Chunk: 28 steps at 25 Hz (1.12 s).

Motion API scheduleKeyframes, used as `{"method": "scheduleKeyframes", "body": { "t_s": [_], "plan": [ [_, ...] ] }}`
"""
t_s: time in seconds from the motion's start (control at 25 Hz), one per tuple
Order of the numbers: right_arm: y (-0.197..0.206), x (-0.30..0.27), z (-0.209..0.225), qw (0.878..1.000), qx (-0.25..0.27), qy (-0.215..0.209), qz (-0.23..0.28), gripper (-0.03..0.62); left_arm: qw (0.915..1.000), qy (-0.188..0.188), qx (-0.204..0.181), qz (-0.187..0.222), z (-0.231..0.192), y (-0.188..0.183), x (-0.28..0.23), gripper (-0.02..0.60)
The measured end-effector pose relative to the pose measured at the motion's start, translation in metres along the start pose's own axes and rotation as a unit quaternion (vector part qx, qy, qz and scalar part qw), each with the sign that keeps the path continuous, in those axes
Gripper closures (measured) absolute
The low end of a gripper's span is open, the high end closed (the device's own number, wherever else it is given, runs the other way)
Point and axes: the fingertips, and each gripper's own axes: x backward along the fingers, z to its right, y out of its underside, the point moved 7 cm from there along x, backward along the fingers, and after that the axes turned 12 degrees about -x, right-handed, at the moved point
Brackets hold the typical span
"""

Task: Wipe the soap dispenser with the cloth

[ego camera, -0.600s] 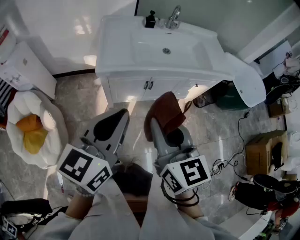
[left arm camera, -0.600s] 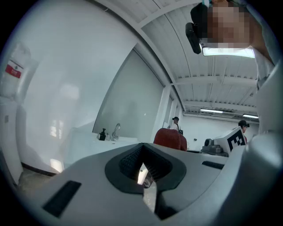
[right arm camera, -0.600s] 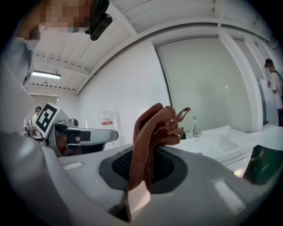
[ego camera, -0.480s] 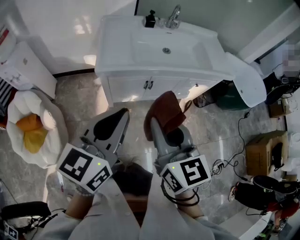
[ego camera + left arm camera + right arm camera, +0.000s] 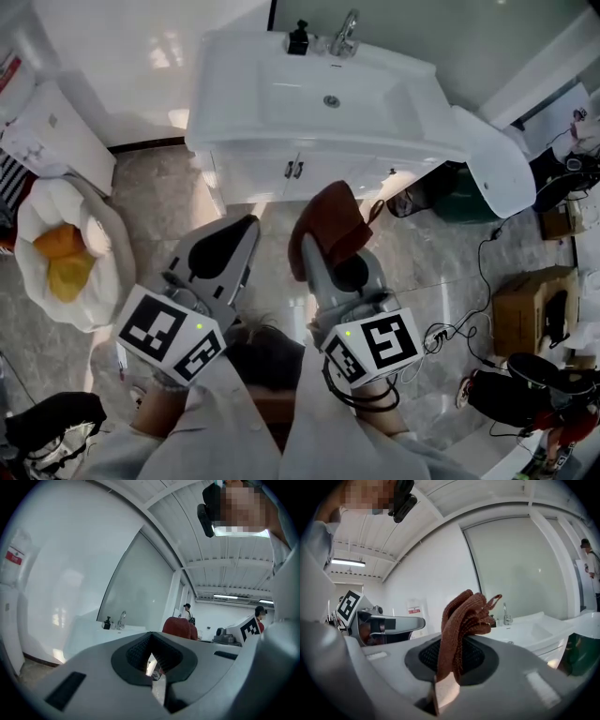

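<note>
Approach phase. Right gripper (image 5: 325, 242) clamped on cloth (image 5: 330, 216); left gripper (image 5: 246, 227) closed, empty. Next: carry cloth forward to soap dispenser (image 5: 299, 39).

The brown bunched cloth (image 5: 330, 223) (knitted) sits pinched in the right gripper (image 5: 450, 667); 1 black soap dispenser (image 5: 299, 39) stands on the washbasin (image 5: 225, 103).

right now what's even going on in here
A person stands facing a white sink, a gripper in each hand. The right gripper is shut on a brown cloth; the left gripper is shut with nothing in it. The black soap dispenser sits at the sink's back edge beside the faucet, apart from both grippers.
</note>
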Motion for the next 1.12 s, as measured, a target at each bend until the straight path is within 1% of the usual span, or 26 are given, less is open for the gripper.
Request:
{"method": "scheduleKeyframes", "body": {
  "t_s": [0.52,0.8,1.12],
  "plan": [
    [-0.006,0.032,0.039,1.000,-0.005,-0.015,0.003,0.539,0.9998,-0.013,-0.012,0.008,0.042,-0.005,-0.021,0.577],
    [-0.011,0.037,0.049,1.000,-0.004,-0.014,0.007,0.539,0.9997,-0.020,-0.013,0.007,0.048,-0.004,-0.025,0.577],
    [-0.008,0.028,0.067,1.000,-0.010,-0.004,0.001,0.539,0.9999,-0.008,-0.010,0.003,0.043,0.002,-0.049,0.577]
  ]
}}
